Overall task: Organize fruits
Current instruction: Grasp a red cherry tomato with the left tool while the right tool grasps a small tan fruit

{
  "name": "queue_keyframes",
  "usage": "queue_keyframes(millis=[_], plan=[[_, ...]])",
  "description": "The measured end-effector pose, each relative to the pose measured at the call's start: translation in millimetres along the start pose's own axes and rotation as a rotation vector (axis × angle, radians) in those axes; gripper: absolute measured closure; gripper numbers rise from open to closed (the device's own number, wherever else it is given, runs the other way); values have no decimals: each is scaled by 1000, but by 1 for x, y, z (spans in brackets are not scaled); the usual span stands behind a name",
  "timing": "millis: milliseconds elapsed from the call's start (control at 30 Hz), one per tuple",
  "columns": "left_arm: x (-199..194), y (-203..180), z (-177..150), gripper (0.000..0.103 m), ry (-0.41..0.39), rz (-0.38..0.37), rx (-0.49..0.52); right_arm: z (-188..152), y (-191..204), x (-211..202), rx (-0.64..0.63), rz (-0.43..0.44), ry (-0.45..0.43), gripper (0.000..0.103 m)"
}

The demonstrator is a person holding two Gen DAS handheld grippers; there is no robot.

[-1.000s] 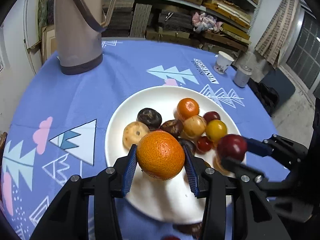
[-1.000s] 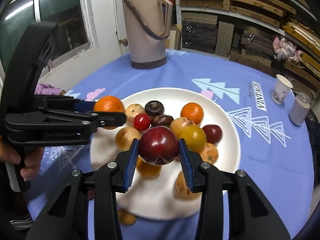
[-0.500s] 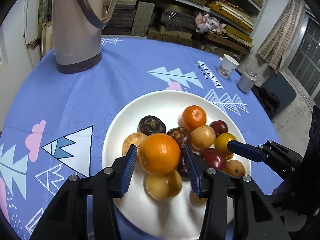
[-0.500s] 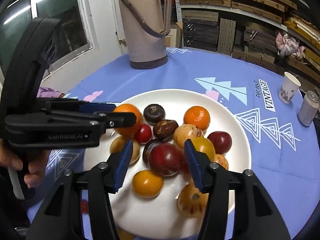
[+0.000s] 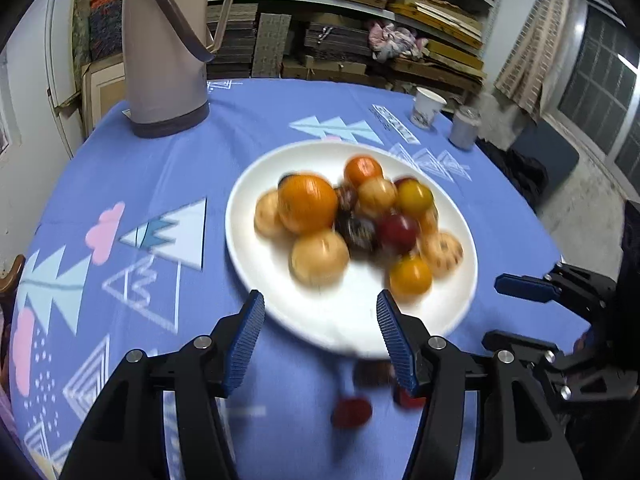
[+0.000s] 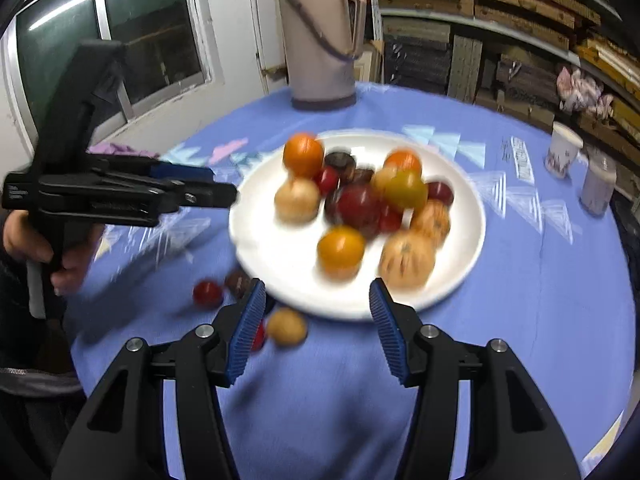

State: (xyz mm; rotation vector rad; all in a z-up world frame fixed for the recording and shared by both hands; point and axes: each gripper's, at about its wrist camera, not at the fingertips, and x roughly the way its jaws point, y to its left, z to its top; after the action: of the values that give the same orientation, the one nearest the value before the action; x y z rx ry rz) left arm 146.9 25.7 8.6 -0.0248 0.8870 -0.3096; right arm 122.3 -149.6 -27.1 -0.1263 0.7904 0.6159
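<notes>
A white plate (image 5: 256,264) (image 6: 460,280) on the blue tablecloth holds several fruits. The big orange (image 5: 307,203) (image 6: 303,154) lies on the pile at the plate's left. The dark red plum (image 5: 398,227) (image 6: 359,205) lies among the fruits. My left gripper (image 5: 320,338) is open and empty, at the plate's near rim; it also shows in the right wrist view (image 6: 208,194). My right gripper (image 6: 316,328) is open and empty at the near rim; it also shows in the left wrist view (image 5: 520,312). Both views are motion blurred.
A few small fruits lie on the cloth near the plate: a red one (image 6: 208,294) (image 5: 352,412), a dark one (image 6: 238,282), a tan one (image 6: 286,326). A beige thermos (image 5: 164,44) stands at the back. A paper cup (image 5: 428,106) and a can (image 5: 464,132) stand far right.
Both grippers opened and pulled back from over the plate. The orange left my left gripper and the red plum left my right gripper; both now lie on the plate.
</notes>
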Motion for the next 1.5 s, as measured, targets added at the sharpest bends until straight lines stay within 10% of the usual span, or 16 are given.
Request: queue_keyframes(millis=[1167, 1500], plan=[[15, -16, -66, 42, 126, -36, 30, -28, 8, 41, 41, -19, 112, 76], [29, -5, -61, 71, 143, -35, 3, -38, 0, 34, 78, -9, 105, 75]])
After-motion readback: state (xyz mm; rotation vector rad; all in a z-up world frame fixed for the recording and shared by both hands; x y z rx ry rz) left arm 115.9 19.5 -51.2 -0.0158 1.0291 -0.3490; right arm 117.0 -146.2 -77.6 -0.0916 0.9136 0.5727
